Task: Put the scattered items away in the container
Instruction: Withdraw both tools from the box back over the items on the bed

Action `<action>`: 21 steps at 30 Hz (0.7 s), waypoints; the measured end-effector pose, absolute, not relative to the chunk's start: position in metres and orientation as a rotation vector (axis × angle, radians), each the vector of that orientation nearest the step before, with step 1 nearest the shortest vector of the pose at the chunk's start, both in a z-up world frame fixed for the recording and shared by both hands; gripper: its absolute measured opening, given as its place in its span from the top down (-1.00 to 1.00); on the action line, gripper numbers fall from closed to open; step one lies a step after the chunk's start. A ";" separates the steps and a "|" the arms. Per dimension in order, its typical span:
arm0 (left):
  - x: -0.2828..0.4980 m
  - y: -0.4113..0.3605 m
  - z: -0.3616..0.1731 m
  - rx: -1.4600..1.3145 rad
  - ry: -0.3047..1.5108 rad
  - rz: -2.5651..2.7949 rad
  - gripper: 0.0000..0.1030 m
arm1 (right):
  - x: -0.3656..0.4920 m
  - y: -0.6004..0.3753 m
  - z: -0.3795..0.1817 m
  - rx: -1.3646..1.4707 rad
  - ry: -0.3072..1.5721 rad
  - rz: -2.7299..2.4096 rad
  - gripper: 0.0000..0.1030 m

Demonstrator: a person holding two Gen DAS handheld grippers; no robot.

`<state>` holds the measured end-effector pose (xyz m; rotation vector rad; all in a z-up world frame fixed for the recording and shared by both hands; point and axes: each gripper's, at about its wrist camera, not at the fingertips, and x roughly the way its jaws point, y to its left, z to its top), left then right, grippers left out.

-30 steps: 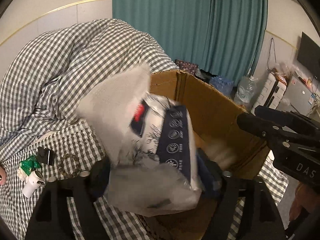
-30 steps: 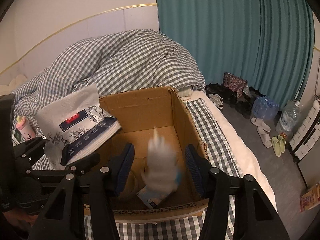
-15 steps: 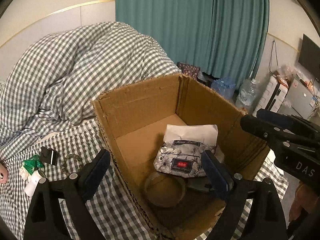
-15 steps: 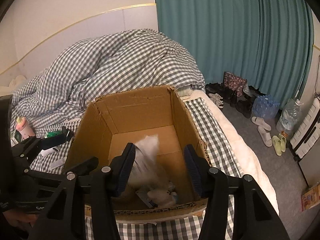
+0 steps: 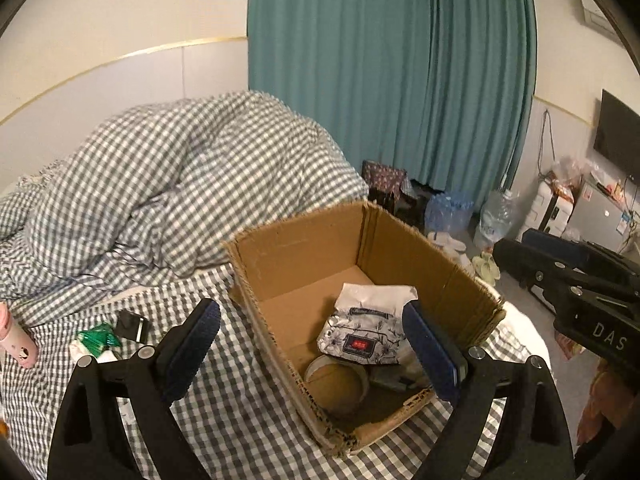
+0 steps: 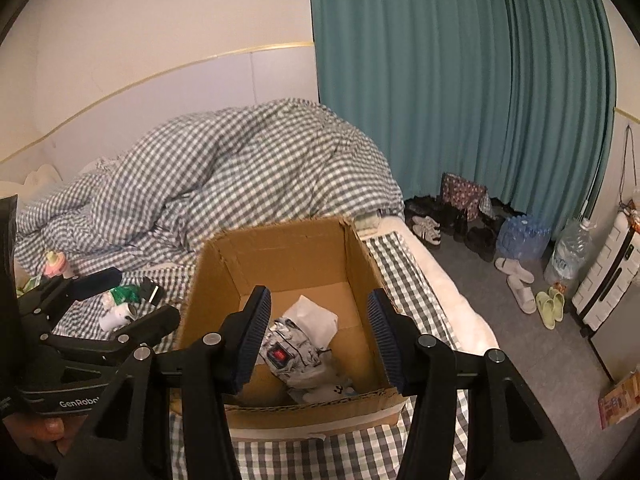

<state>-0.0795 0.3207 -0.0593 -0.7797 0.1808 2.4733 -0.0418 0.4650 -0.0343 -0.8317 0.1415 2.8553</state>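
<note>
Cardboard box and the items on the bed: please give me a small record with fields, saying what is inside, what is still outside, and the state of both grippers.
container: cardboard box, open top, on the checked bed sheet
inside: tissue pack; tape roll; other small items, unclear
still outside: green wrapper; small black item; pink bottle, all left of the box
left gripper: open, empty
right gripper: open, empty, above the box
</note>
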 end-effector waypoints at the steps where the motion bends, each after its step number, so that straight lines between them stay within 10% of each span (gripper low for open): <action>1: -0.076 0.317 -0.055 -0.770 0.176 2.480 -0.84 | -0.038 0.462 -0.030 -0.820 0.137 2.860 0.01; 21: -0.007 0.231 0.024 -0.549 0.059 2.615 -0.86 | 0.026 0.397 0.042 -0.578 0.062 2.940 -0.12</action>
